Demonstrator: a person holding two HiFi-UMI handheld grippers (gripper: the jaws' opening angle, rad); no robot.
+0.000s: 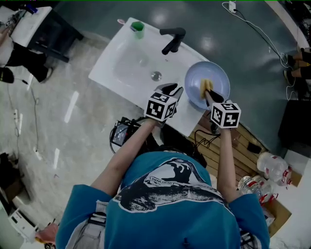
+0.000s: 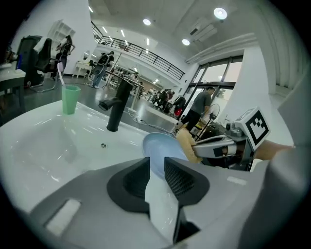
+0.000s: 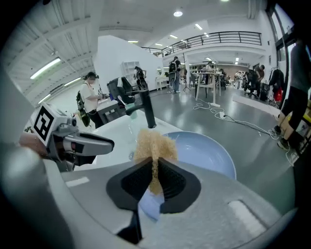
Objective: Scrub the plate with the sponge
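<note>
Pale blue plate point(image 1: 219, 77) and tan sponge point(image 1: 206, 86)
The round plate is resting face up on the right end of the white sink top point(image 1: 112, 63). The fibrous sponge is standing on edge over its middle, being squeezed thin between the right gripper's point(image 3: 154, 177) jaws.

Below me spreads a glossy grey-blue floor point(image 1: 243, 44), with a slatted wooden pallet point(image 1: 244, 156) at my right. Ahead I see tall glass doors point(image 2: 218, 73), a railed upper gallery point(image 3: 218, 36) and round white ceiling lamps point(image 2: 220, 13).
</note>
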